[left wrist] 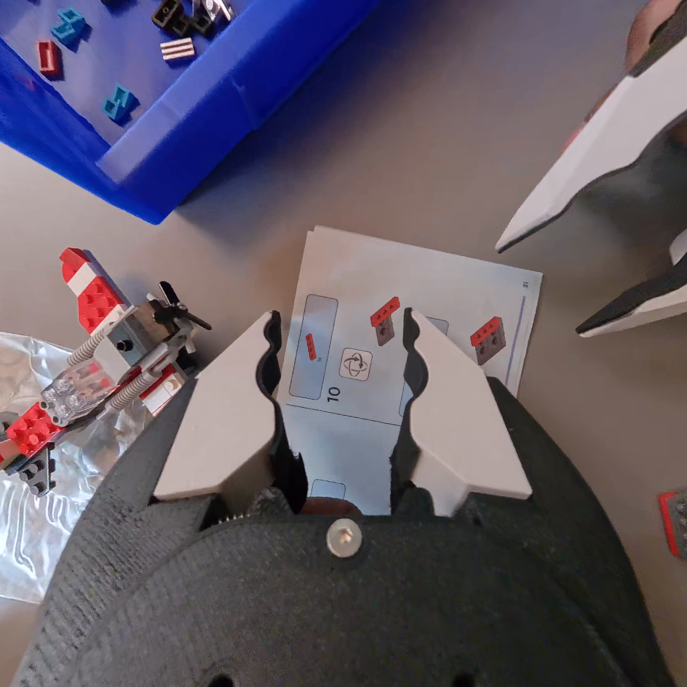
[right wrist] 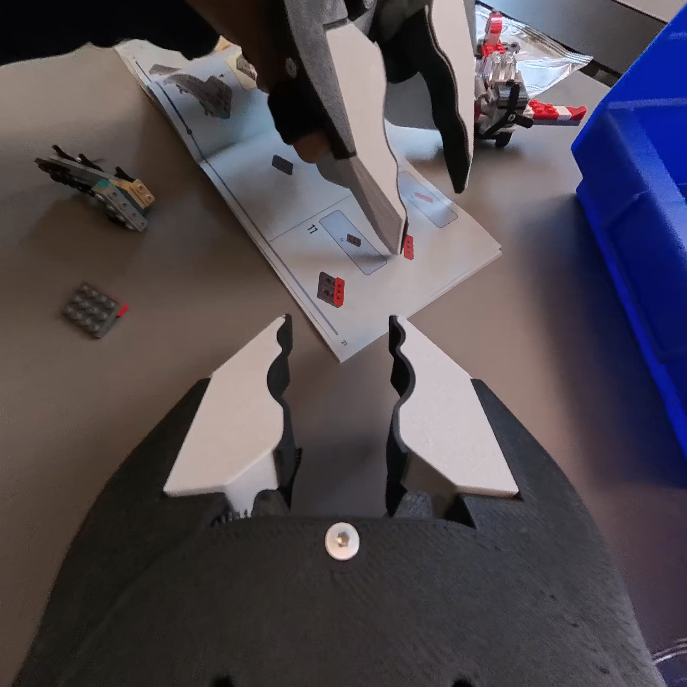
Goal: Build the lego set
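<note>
My left gripper point(left wrist: 341, 316) is open and empty, low over the open instruction booklet point(left wrist: 427, 267). In the right wrist view the left gripper point(right wrist: 427, 221) has one fingertip point(right wrist: 394, 245) down at the page point(right wrist: 438, 282). My right gripper point(right wrist: 339, 319) is open and empty, hovering just off the booklet's near corner; it also shows in the left wrist view point(left wrist: 539, 290). A grey studded plate with a red piece on one edge point(right wrist: 93, 308) lies on the table to the right gripper's left. A red, white and grey plane model point(left wrist: 111, 353) stands to the left gripper's left.
A blue bin point(left wrist: 167, 156) holds loose bricks: red point(left wrist: 48, 59), teal point(left wrist: 119, 104) and black point(left wrist: 178, 18). It also stands at the right point(right wrist: 639, 223). A small dark grey, teal and tan sub-build point(right wrist: 100, 186) sits far left. A clear plastic bag point(left wrist: 22, 520) lies under the plane.
</note>
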A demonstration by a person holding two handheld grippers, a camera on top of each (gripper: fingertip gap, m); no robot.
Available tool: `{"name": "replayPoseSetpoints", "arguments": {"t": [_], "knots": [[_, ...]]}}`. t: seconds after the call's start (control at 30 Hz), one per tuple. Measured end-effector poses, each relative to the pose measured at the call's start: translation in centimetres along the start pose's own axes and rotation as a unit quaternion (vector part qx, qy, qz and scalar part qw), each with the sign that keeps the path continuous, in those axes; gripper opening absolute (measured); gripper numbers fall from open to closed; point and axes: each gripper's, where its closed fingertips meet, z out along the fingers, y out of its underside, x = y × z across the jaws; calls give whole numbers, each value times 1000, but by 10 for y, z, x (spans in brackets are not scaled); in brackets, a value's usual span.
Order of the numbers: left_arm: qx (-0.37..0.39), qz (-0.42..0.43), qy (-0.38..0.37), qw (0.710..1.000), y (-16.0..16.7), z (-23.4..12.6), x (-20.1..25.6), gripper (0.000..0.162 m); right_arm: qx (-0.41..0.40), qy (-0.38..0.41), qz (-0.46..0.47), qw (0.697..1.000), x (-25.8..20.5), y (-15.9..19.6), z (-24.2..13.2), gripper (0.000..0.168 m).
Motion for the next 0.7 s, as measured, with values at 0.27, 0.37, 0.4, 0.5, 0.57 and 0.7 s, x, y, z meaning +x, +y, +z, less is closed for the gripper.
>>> {"name": "replayPoseSetpoints", "arguments": {"t": [0.27, 0.37, 0.4, 0.5, 0.57, 0.7], "knots": [[-5, 4, 0, 1000, 3, 2, 2, 60, -3, 0, 1, 1000, 0, 1, 1, 52], [-2, 9, -8, 1000, 2, 1, 2, 57, -3, 3, 0, 1000, 1, 1, 1, 52], [-1, 11, -11, 1000, 2, 1, 2, 57, -2, 5, -2, 1000, 1, 1, 1, 52], [3, 17, -18, 1000, 3, -1, 2, 52, -2, 11, -8, 1000, 1, 1, 1, 52], [5, 19, -20, 1000, 3, -2, 2, 49, -4, 12, -9, 1000, 2, 1, 1, 52], [10, 21, -23, 999, 4, -6, 3, 45, -8, 13, -6, 1000, 3, 2, 2, 52]]}}
